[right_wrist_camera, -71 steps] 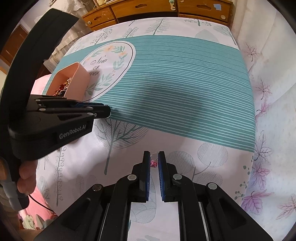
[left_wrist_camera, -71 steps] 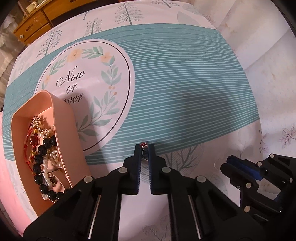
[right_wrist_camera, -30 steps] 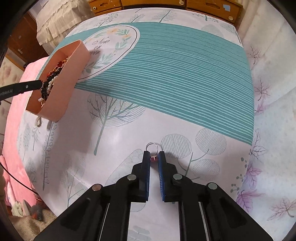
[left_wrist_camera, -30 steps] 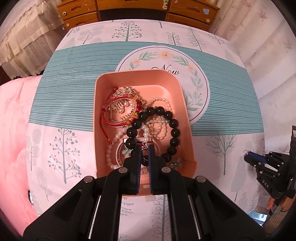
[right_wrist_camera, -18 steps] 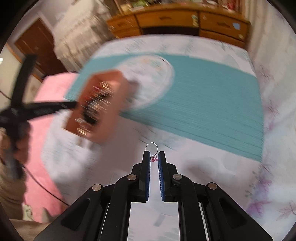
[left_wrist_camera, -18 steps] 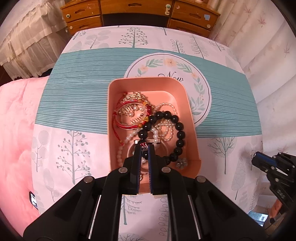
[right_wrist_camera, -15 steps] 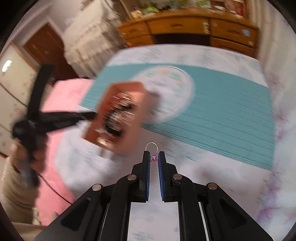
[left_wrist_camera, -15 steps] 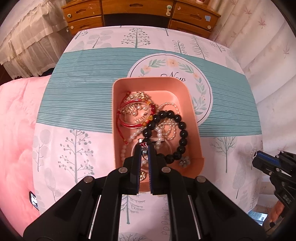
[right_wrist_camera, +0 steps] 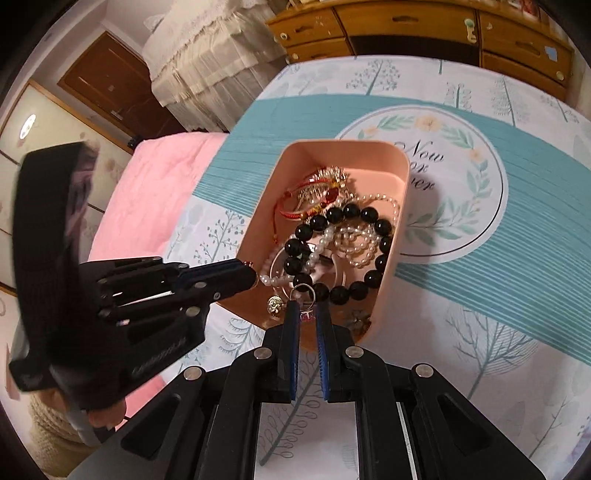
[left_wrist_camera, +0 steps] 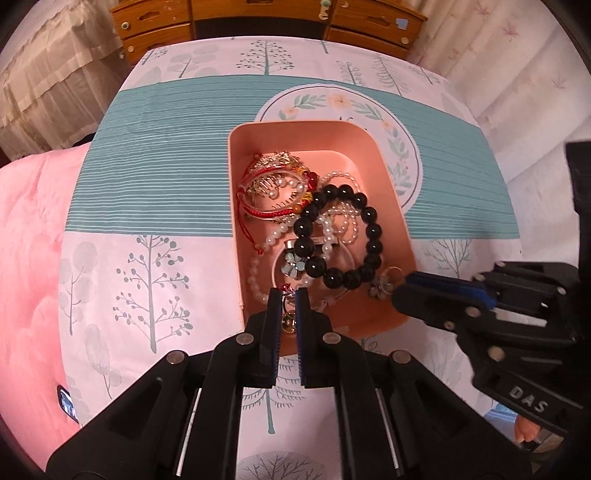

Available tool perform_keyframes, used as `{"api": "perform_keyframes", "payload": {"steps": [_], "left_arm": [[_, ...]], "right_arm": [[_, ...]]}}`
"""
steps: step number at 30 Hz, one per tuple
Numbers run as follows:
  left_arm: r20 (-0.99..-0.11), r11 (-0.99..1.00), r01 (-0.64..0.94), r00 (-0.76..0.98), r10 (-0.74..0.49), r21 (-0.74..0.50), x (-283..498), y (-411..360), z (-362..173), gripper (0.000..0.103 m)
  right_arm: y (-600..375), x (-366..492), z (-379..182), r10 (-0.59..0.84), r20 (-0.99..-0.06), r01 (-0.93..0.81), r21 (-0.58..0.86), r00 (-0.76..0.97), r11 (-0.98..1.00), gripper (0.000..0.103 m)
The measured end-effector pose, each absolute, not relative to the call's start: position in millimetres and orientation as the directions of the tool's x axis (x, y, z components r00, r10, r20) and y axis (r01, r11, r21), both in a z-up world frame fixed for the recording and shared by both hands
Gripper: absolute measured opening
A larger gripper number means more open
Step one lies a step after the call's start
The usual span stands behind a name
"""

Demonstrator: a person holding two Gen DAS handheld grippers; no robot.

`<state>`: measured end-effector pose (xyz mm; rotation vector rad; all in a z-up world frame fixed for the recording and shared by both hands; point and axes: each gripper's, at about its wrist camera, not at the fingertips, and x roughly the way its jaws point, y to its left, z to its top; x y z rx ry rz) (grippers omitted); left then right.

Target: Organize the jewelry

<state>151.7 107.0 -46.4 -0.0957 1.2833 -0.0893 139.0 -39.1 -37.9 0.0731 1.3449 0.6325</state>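
A pink tray [left_wrist_camera: 391, 181] [right_wrist_camera: 271, 184] holds a black bead bracelet [left_wrist_camera: 373, 230] [right_wrist_camera: 382, 264], pearl strands and red cord bracelets [left_wrist_camera: 258, 212]. My left gripper [left_wrist_camera: 287, 291] is shut on a small ring with a red stone [left_wrist_camera: 285, 288], held over the tray's near edge. My right gripper [right_wrist_camera: 306, 308] is shut on a silver ring with a pink stone [right_wrist_camera: 303, 291], also over the tray's near end. In the left wrist view the right gripper [left_wrist_camera: 402, 286] reaches in from the right; in the right wrist view the left gripper [right_wrist_camera: 253, 275] reaches in from the left.
The tray stands on a teal and white tree-print cloth [left_wrist_camera: 155, 192] over a table. A pink quilt [left_wrist_camera: 26, 236] lies to the left. A wooden dresser [left_wrist_camera: 258, 14] stands behind. A round "Now or Never" print [right_wrist_camera: 458, 195] lies right of the tray.
Both grippers have carried their rings from the open cloth to over the tray. The right gripper swung left fast and now sits at the tray's near right corner.
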Motion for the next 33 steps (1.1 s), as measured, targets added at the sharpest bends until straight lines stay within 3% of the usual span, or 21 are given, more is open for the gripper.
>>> {"api": "perform_keyframes", "payload": {"steps": [12, 15, 17, 18, 27, 31, 33], "left_arm": [[-0.951, 0.990, 0.039, 0.276, -0.142, -0.136, 140, 100, -44, 0.007], [-0.945, 0.991, 0.038, 0.299, -0.134, -0.128, 132, 99, -37, 0.025], [-0.935, 0.992, 0.032, 0.334, -0.124, -0.120, 126, 100, -30, 0.049], [-0.929, 0.993, 0.029, 0.351, -0.118, -0.116, 122, 100, -25, 0.051], [-0.872, 0.996, -0.004, 0.484, -0.071, -0.084, 80, 94, 6, 0.052], [-0.846, 0.993, -0.022, 0.527, -0.087, -0.116, 58, 86, 10, 0.053], [-0.836, 0.991, -0.033, 0.540, -0.093, -0.131, 48, 81, 11, 0.059]], "right_arm": [[-48, 133, -43, 0.441, -0.895, -0.353, 0.390, 0.074, 0.850, 0.018], [-51, 123, -33, 0.432, -0.894, -0.362, 0.367, 0.117, 0.857, 0.019], [-54, 117, -28, 0.426, -0.894, -0.364, 0.354, 0.140, 0.861, 0.020], [-56, 114, -25, 0.422, -0.893, -0.364, 0.346, 0.153, 0.864, 0.020], [-83, 80, -4, 0.398, -0.874, -0.334, 0.301, 0.279, 0.893, 0.021], [-98, 59, 4, 0.373, -0.859, -0.309, 0.270, 0.350, 0.912, 0.029], [-106, 48, 8, 0.357, -0.850, -0.299, 0.250, 0.388, 0.921, 0.035]]}}
